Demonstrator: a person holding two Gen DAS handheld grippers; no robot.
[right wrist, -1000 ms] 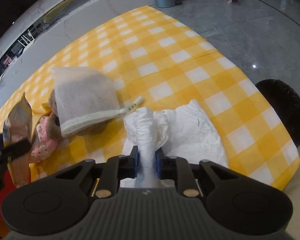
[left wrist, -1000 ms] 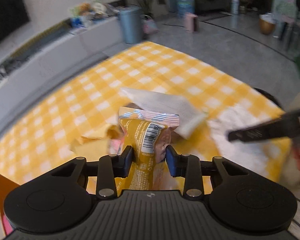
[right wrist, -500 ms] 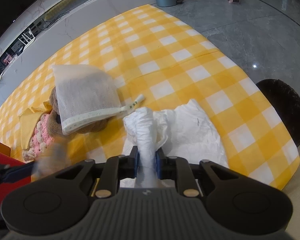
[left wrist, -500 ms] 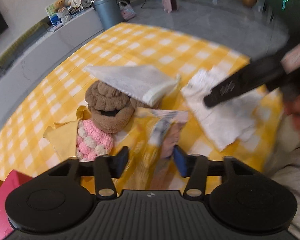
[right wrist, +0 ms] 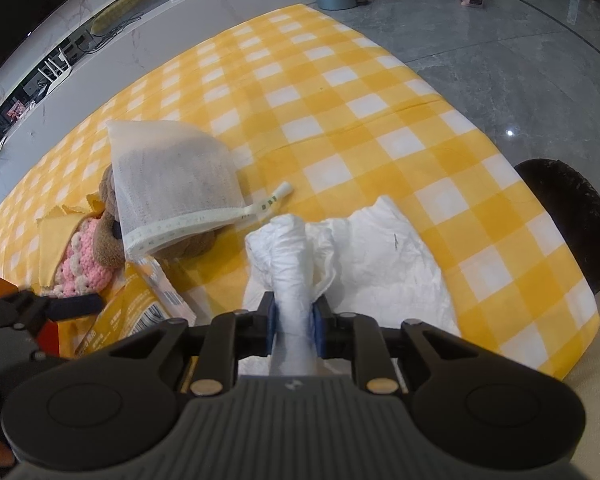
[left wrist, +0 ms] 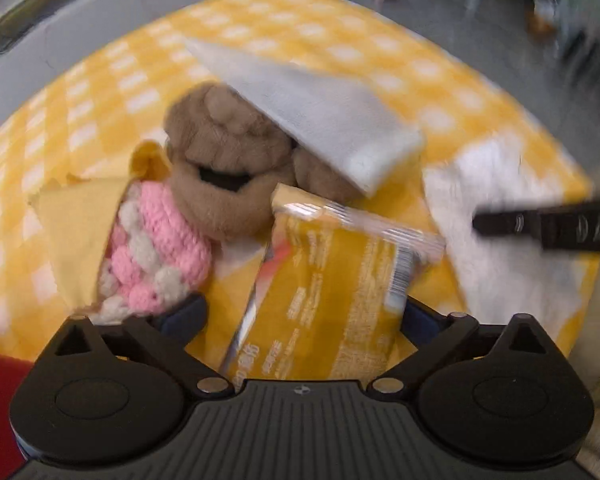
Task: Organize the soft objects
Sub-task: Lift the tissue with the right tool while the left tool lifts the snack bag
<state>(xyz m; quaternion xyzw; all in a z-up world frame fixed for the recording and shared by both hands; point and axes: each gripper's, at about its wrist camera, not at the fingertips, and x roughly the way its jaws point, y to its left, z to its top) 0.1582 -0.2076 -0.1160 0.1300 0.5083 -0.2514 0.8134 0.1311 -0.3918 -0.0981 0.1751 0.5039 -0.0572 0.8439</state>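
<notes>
Now left tongs [left wrist: 304,312] just spread, snack packet [left wrist: 332,296] loose between; right tongs [right wrist: 293,322] pinch white bag [right wrist: 364,264].

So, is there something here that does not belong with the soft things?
Yes. The yellow snack packet is crinkly foil among soft things: it lies tilted against the brown plush toy, between the open left gripper. The mesh bag lies askew on that toy.

One yellow snack packet [left wrist: 332,300], one brown plush toy [left wrist: 228,168], one pink knitted piece [left wrist: 160,256], one mesh bag [right wrist: 172,180], one white garment [right wrist: 380,256], one yellow cloth [left wrist: 76,224].
</notes>
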